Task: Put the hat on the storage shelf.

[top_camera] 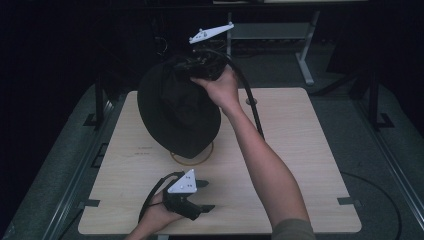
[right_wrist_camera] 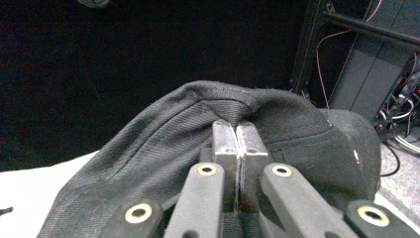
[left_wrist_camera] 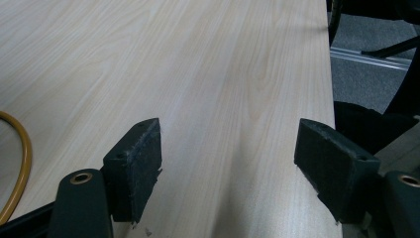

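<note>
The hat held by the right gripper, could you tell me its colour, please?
Black, a ribbed weave; the hat shows best in the right gripper view.

High view looks down from above; gripper views ride close behind their fingers [left_wrist_camera: 138, 163] — sharing the pale wooden worktop [top_camera: 300, 150].

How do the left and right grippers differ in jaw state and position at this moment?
The left gripper has its jaws wide apart with nothing between them; the right gripper is pinched shut on the black hat. The left sits low over the table near its front edge; the right is raised at the far side, lifting the hat. Both carry a grey three-cornered plate.
</note>
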Demonstrator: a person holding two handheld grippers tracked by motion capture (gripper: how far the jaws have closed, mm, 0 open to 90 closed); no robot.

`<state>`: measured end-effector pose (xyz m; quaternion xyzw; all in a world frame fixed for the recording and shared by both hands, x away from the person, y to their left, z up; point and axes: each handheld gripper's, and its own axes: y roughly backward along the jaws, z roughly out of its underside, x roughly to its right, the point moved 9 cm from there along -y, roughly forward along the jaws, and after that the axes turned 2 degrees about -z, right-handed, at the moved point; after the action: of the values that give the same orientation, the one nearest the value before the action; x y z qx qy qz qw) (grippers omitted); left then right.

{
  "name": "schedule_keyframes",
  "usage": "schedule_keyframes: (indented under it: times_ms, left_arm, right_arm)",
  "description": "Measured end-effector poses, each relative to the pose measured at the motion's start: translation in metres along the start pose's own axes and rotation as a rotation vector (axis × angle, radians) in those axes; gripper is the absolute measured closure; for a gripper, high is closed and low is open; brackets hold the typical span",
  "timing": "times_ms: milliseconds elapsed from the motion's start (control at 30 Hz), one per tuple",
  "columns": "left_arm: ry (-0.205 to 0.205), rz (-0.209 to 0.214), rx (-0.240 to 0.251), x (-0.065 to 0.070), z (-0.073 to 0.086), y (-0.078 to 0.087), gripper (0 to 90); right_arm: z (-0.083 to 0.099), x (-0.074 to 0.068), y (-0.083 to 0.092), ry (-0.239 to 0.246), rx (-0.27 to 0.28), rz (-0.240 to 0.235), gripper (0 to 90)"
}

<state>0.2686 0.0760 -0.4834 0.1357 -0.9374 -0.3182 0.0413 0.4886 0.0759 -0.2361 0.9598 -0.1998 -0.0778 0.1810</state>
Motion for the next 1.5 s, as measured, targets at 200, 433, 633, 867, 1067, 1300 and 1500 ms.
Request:
schedule_keyframes:
  times_ms: [200,433,633,867,1067,1300,1500]
  left_arm:
    - [-0.001,0.0,0.012,0.001,-0.002,-0.001,25.7]
    - [-0.016,0.004,0.005,0.003,-0.002,-0.001,25.7]
    - [-0.008,-0.002,0.009,0.003,-0.002,0.001,25.7]
    - [-0.005,-0.002,0.01,0.006,-0.002,0.002,25.7]
    - [0.007,0.005,0.023,0.008,-0.003,0.003,25.7]
    - [0.01,-0.002,0.056,0.004,-0.007,0.005,25.5]
    - [0.013,-0.004,0.053,0.003,-0.006,0.005,25.3]
  right_arm:
    - [0.007,0.004,-0.02,-0.002,-0.046,0.016,87.7]
    - [0.016,0.003,-0.037,-0.013,-0.076,0.019,73.6]
    - [0.028,0.005,-0.024,-0.046,-0.046,0.003,64.7]
    - [0.027,0.004,0.004,-0.041,-0.001,0.008,59.4]
    - [0.029,0.003,0.024,-0.035,0.012,0.016,56.3]
    - [0.045,0.008,0.05,-0.054,0.018,0.037,50.7]
    - [0.054,0.011,0.064,-0.081,0.039,0.031,46.9]
